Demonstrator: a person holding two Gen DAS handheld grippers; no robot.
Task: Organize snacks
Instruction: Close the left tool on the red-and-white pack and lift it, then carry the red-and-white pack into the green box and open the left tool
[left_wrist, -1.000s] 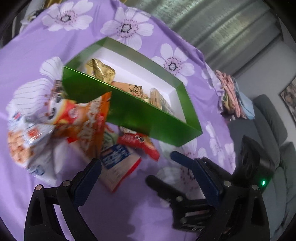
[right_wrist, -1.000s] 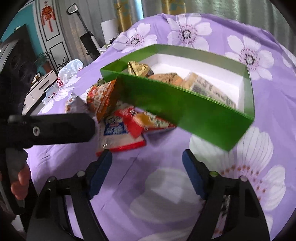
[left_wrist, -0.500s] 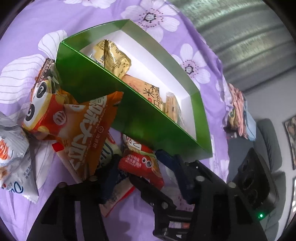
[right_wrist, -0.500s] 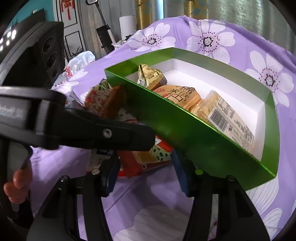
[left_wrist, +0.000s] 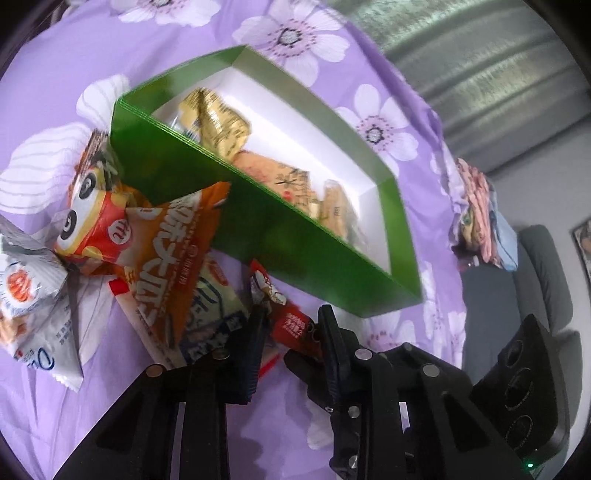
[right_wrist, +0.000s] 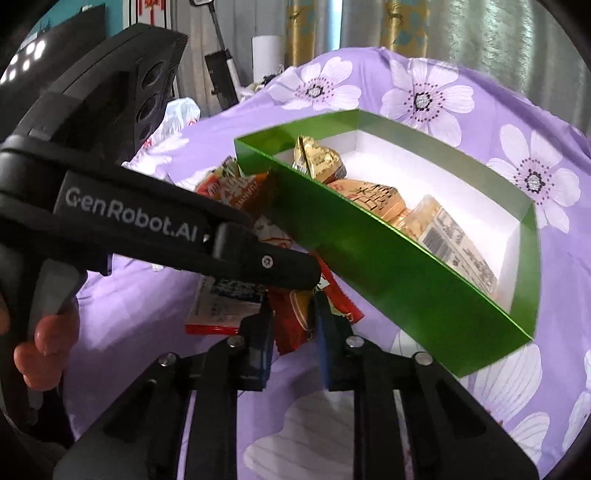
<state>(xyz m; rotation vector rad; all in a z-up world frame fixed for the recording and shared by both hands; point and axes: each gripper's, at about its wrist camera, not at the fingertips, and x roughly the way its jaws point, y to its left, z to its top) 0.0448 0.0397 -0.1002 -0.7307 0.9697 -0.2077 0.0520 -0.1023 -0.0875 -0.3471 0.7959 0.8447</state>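
- Both grippers — left (left_wrist: 291, 325), right (right_wrist: 293, 314) — have just closed, together clamping one red snack packet (right_wrist: 286, 332).
- Green box (right_wrist: 388, 266) holds three snacks.
- Several packets (left_wrist: 162, 254) lie heaped beside it.

left wrist view: sits behind the left gripper (left_wrist: 291, 332), looks forward and steeply down along its fingers; close to the snack pile on the purple flowered cloth (left_wrist: 48, 66)
left view faces: green box (left_wrist: 280, 236) runs diagonally above centre; grey curtain and sofa at the right edge
right wrist view: sits behind the right gripper (right_wrist: 293, 314), same downward tilt, close in
right view faces: green box (right_wrist: 388, 266) fills the right half; left gripper body crosses the left side, fingers of a hand (right_wrist: 40, 350) at the lower left edge
shared: green box, red snack packet (left_wrist: 291, 325) (right_wrist: 288, 325) in front of both, cloth
overlap note: each view catches the other gripper's body
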